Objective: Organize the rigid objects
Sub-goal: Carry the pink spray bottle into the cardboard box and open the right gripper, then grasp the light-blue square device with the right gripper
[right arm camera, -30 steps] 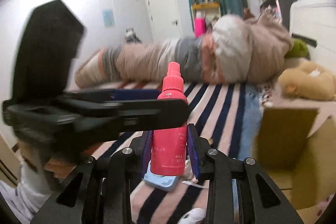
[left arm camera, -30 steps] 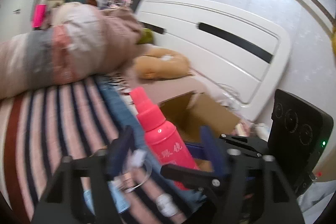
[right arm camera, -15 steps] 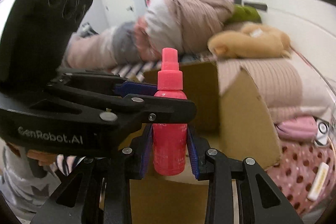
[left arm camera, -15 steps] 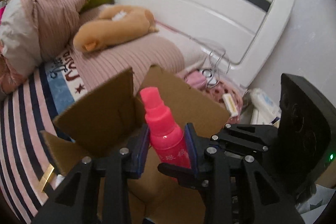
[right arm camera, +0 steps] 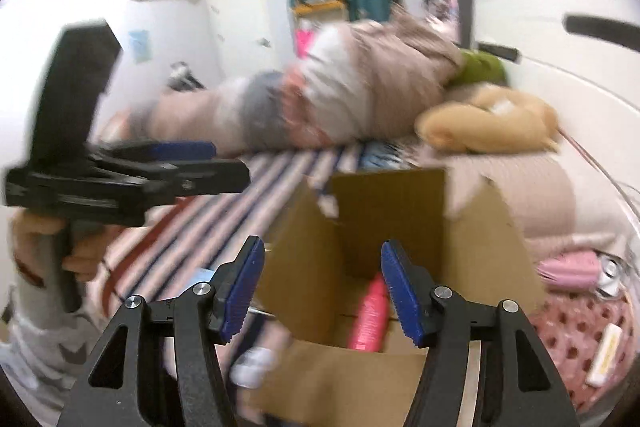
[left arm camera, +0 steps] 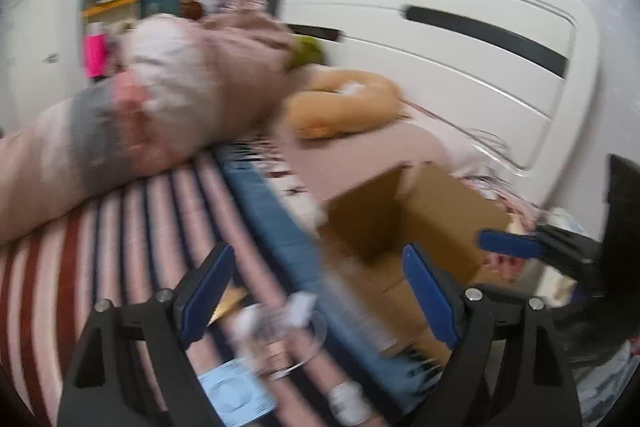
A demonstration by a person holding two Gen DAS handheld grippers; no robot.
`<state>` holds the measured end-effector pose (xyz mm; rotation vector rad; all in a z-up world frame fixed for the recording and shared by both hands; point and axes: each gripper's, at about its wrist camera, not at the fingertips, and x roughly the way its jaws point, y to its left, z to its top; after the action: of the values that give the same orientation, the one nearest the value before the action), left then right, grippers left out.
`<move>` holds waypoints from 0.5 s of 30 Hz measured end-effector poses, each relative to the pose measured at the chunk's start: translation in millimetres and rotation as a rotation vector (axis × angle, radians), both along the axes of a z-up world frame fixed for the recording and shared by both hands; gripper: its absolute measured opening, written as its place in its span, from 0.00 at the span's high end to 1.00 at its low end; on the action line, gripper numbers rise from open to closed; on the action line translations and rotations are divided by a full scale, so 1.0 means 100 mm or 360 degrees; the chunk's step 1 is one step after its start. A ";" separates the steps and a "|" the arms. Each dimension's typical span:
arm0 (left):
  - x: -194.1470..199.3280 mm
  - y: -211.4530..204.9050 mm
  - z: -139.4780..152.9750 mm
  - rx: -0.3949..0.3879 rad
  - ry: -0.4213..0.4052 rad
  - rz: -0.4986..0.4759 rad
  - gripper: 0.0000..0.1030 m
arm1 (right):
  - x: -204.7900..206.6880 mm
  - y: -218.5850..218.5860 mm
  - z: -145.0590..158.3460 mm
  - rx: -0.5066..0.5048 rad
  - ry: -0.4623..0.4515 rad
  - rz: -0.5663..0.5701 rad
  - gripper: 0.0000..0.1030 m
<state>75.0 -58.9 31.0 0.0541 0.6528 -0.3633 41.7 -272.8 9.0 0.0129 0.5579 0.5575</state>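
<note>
Only the lower part of the pink bottle (right arm camera: 370, 315) is seen inside the cardboard box (right arm camera: 486, 227); its top is hidden behind the right gripper's (right arm camera: 322, 291) blue pad. In the left wrist view the box interior (left arm camera: 416, 219) is blurred, and no bottle can be made out. Beside the box, small white items (left arm camera: 296, 311) on the striped bedspread (left arm camera: 120, 227) are smeared beyond recognition.

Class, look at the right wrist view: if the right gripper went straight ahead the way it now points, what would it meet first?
Probably the open cardboard box: the open right gripper points into it, at the inner back wall above the pink bottle. Depth is unclear.
</note>
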 end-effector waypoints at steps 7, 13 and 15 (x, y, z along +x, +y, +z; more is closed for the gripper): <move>-0.35 0.91 -0.56 -0.0017 0.0096 0.0307 0.16 | -0.39 0.75 -0.11 0.0023 0.0058 0.0258 0.44; -0.53 1.36 -1.14 -0.0121 0.0265 0.0463 0.16 | -0.32 1.31 -0.74 -0.0034 0.0349 0.0374 0.44; -0.56 1.46 -1.22 -0.0169 0.0296 0.0492 0.16 | -0.24 1.48 -0.94 -0.0075 0.0433 0.0386 0.44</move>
<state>19.4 87.4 -91.4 -0.1821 0.8116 -0.1043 17.7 -124.5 -84.5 -0.0239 0.8446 0.7849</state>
